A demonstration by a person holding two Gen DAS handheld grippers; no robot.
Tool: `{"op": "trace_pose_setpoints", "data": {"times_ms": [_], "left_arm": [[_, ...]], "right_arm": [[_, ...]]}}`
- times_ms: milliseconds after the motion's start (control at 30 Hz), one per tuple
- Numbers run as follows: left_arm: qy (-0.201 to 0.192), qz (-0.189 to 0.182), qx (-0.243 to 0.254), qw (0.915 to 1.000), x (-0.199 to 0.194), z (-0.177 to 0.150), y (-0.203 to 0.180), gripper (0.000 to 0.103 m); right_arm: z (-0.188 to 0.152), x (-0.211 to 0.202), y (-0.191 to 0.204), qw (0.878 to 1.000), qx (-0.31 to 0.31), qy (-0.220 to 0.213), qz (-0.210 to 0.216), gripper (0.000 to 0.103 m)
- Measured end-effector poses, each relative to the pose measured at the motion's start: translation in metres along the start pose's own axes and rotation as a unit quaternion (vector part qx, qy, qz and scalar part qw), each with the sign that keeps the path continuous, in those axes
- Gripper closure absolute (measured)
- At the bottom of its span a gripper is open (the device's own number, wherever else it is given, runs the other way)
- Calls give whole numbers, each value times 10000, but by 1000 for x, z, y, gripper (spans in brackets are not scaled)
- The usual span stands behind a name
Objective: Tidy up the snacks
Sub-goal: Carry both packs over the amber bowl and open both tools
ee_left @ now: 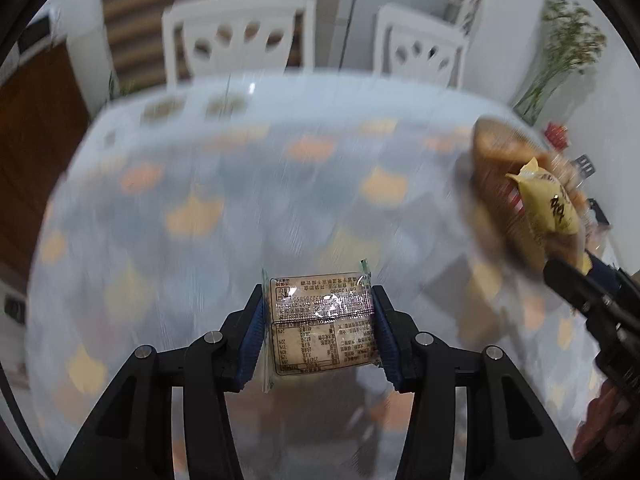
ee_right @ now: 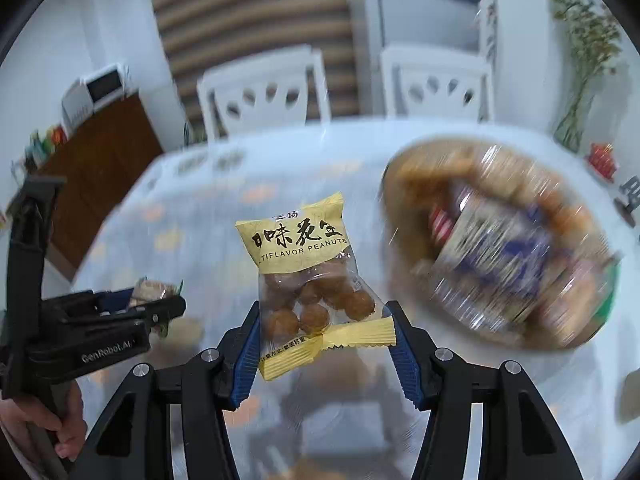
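Two snack packets point(ee_left: 324, 322) point(ee_right: 310, 280), one per gripper point(ee_left: 320, 332) point(ee_right: 324, 340)

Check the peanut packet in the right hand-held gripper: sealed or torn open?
Sealed, as far as shown. The peanut packet has both crimped yellow ends intact, with peanuts inside, pinched by the right hand-held gripper.

A: What stands past the table point(ee_left: 240, 184)?

B: Two white chairs, the left chair point(ee_right: 264, 92) and the right chair point(ee_right: 436, 84), pushed up to its far edge. Behind them hangs a brown striped blind point(ee_right: 248, 12).

A: And the cloth?

B: Pale, with blurred orange and yellow patches.

A: Off to the left?

B: A brown wooden cabinet point(ee_right: 100, 168) with a white microwave point(ee_right: 98, 90) on top.

A: To the right?

B: A vase of dried sprigs point(ee_right: 584, 64), and a small red object point(ee_right: 602, 160) beside it, too blurred to name.
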State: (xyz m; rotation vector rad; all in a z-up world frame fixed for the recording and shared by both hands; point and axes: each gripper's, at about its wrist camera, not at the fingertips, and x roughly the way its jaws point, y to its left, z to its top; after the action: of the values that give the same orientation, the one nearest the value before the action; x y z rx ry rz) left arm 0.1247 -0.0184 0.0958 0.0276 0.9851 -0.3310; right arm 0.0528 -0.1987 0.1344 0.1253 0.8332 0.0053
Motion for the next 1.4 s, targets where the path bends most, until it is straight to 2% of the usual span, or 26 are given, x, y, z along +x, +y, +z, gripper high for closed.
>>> {"op": "trace_pose_setpoints", "data": {"times_ms": [100, 200, 300, 400, 600, 667, 700, 733, 767, 800, 933, 1067, 1167, 1200, 1233, 1300, 1400], "left_arm": [[-357, -61, 265, 9990, -20, 31, -26, 56], [-650, -228, 538, 9962, -37, 60, -58, 56], [-707, -475, 675, 9941, -45, 86, -98, 56], [-526, -679, 579, 9946, -42, 97, -130, 56], [52, -767, 365, 9964, -12, 102, -184, 56], [224, -864, 257, 9957, 0, 99, -194, 49], [355, -911, 235, 9949, 7, 98, -199, 43], [494, -913, 247, 9943, 14, 96, -202, 27], [575, -897, 265, 9940, 19, 94, -205, 22], [582, -873, 280, 9941, 20, 92, -206, 22], [632, -728, 463, 9943, 21, 88, -206, 19], [644, -735, 488, 9940, 17, 90, -198, 19], [665, -451, 513, 9954, 14, 94, -192, 18], [711, -234, 546, 9957, 13, 95, -190, 18], [761, -110, 577, 9954, 12, 94, -189, 18], [909, 91, 626, 9938, 11, 91, -184, 17], [964, 195, 666, 9929, 8, 84, -181, 16]], "right_arm": [[26, -25, -23, 9991, 196, -353, -102, 46], [51, -40, -43, 9982, 131, -566, -177, 46], [81, -47, -71, 9980, 164, -612, 47, 46], [105, -44, -102, 9984, 56, -454, 343, 46], [134, -38, -150, 9984, -36, -431, 375, 46], [144, -27, -157, 9985, -170, -296, 423, 46], [146, -22, -160, 9984, -185, -235, 470, 39], [147, -16, -164, 9982, -189, -155, 550, 24], [147, -10, -168, 9981, -171, -16, 598, 16], [146, -5, -173, 9981, -125, 91, 603, 9], [139, 0, -189, 9985, 216, 115, 495, 9], [131, -4, -202, 9949, 770, 158, 637, 9], [127, -15, -198, 9954, 797, 199, 502, 8], [124, -18, -196, 9954, 798, 278, 442, 2], [119, -19, -194, 9952, 813, 405, 361, 0], [110, -18, -188, 9935, 818, 759, 227, 0], [85, -17, -180, 9890, 749, 1274, 100, 0]]}}
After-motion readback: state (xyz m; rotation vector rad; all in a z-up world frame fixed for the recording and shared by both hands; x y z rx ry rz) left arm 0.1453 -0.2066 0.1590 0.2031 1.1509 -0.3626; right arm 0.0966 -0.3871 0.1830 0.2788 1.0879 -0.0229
